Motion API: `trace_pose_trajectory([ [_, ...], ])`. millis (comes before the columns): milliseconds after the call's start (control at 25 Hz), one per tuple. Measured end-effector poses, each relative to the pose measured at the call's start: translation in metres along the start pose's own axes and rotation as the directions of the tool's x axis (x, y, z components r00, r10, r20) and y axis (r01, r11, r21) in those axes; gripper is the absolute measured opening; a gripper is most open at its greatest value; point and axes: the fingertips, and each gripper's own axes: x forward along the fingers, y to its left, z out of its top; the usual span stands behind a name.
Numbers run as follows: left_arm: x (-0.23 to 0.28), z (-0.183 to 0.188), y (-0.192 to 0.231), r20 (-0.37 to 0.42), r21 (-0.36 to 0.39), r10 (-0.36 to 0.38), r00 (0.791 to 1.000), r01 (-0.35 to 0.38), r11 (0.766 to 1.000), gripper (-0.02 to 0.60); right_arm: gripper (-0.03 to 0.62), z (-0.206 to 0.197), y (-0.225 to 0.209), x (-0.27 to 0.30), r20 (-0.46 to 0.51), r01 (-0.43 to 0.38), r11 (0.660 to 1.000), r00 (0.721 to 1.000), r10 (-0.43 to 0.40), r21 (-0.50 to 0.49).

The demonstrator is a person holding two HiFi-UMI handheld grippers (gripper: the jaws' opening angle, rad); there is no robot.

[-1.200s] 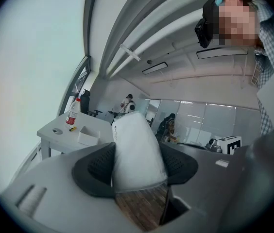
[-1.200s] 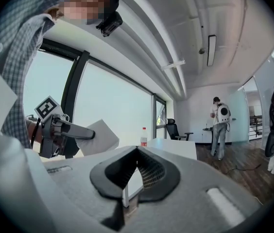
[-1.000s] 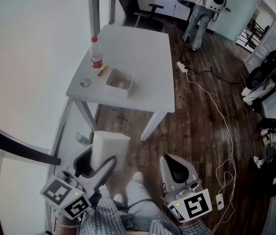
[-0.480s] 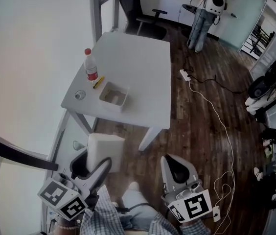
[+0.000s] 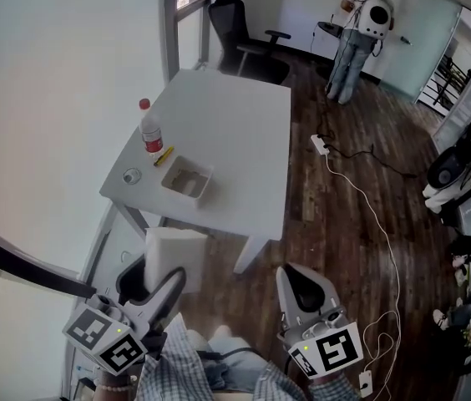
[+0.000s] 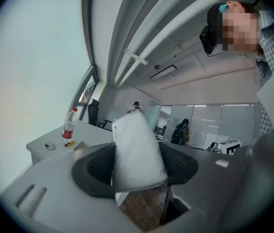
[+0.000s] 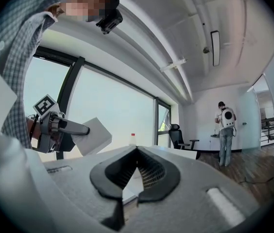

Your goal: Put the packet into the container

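**Packet in the left jaws, container on the table**

The left gripper [image 5: 154,276] has its jaws spread fairly wide and pressed on the white packet [image 5: 177,249]. The packet stands tilted between the pads, low in the head view and well apart from the table [image 5: 244,132]. The right gripper [image 5: 305,284] is beside it, with its jaw tips together and nothing between them.

The container [image 5: 205,184], a shallow open tray, sits near the table's near left corner. Its inside looks dull grey, and I cannot tell whether anything lies in it. Just beyond it lies a yellow stick [image 5: 163,156]. Past that stands a clear bottle [image 5: 146,128] with a red cap and label. A small round disc [image 5: 131,176] rests left of the container, near the table's edge.

Behind the table is a black chair [image 5: 240,40]. A person [image 5: 357,36] stands at the far end of the wood floor, and a white cable [image 5: 361,199] trails across it.
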Motion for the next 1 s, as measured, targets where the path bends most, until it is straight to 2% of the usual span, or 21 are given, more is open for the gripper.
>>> trace_pose_trajectory([
  [520, 0.02, 0.01, -0.002, 0.02, 0.017, 0.013, 1.0, -0.013, 1.0, 0.268, 0.0, -0.004, -0.027, 0.001, 0.011, 0.025, 1.0, 1.0, -0.026, 0.017],
  [720, 0.027, 0.01, 0.008, 0.019, 0.009, 0.02, 1.0, -0.02, 1.0, 0.268, 0.0, -0.008, -0.031, 0.013, -0.003, 0.022, 1.0, 1.0, -0.022, 0.01],
  [1000, 0.05, 0.013, 0.026, -0.005, -0.004, 0.012, 1.0, -0.012, 1.0, 0.268, 0.0, -0.013, -0.048, 0.026, -0.034, 0.057, 0.998, 0.998, -0.057, 0.012],
])
